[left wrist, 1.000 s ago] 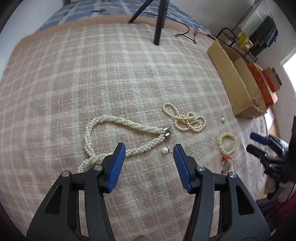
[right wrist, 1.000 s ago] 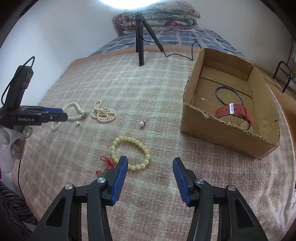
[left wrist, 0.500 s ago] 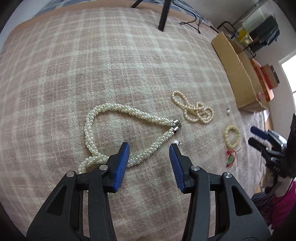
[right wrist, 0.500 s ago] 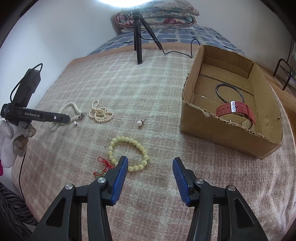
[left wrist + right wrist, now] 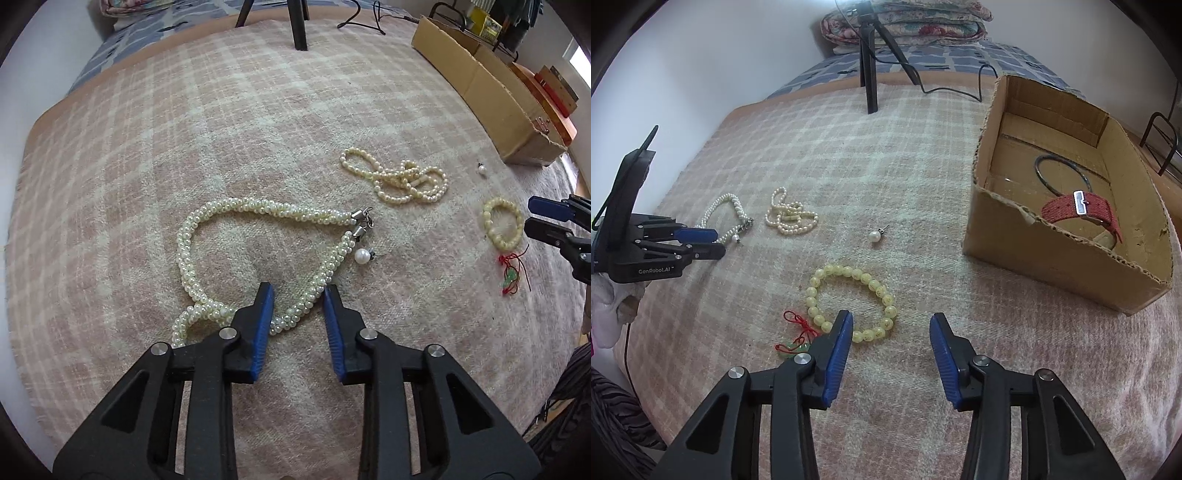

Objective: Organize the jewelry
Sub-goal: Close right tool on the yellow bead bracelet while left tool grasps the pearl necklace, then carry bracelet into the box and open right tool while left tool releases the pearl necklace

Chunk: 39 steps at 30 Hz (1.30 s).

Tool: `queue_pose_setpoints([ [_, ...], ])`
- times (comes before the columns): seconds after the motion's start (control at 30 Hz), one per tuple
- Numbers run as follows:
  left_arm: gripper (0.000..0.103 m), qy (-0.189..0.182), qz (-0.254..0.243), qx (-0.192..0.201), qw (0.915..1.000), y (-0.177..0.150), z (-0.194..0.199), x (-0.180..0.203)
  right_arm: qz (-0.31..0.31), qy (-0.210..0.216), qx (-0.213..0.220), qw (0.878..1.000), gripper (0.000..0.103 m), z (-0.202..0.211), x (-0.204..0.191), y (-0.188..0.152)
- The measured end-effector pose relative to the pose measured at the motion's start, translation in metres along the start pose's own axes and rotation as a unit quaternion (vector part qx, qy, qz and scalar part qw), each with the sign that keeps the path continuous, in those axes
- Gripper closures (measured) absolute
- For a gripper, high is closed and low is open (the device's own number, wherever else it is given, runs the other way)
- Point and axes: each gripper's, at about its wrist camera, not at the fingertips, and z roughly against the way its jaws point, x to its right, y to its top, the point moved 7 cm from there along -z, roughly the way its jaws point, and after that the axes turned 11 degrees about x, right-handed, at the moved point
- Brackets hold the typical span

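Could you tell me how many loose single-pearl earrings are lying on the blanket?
2. One pearl earring lies beside the clasp of the twisted pearl necklace, just ahead of the left gripper. The other pearl earring lies alone toward the cardboard box.

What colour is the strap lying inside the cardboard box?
Red strap with a silver buckle, clearest in the right wrist view.

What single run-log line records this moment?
left gripper: open, straddling twisted pearl necklace | right gripper: open, empty, near yellow bead bracelet | cardboard box: holds red strap
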Motion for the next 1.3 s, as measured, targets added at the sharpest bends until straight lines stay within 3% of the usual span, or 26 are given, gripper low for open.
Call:
queue_pose_setpoints([
  [0.1, 0.086, 0.001, 0.001, 0.006, 1.0000, -0.003, 0.000, 0.002, -0.001, -0.003, -0.006, 1.000, 0.060, -0.006, 0.000, 0.000],
  [0.43, 0.096, 0.003, 0.027, 0.022, 0.9994, -0.006, 0.004, -0.003, 0.050, -0.043, -0.012, 0.998, 0.062, -0.030, -0.009, 0.005],
  [0.73, 0.097, -0.012, 0.067, 0.030, 0.9972, -0.007, 0.014, -0.012, 0.069, -0.032, 0.001, 0.997, 0.097, -0.030, -0.020, 0.010],
  [1.07, 0.097, -0.043, 0.112, 0.058, 0.9910, 0.004, 0.044, -0.017, 0.052, -0.003, 0.028, 0.998, 0.098, -0.016, -0.031, 0.021],
  [1.3, 0.097, -0.091, 0.159, 0.081, 0.9797, 0.021, 0.068, -0.018, 0.054, 0.014, 0.065, 0.996, 0.098, 0.006, -0.046, 0.038],
])
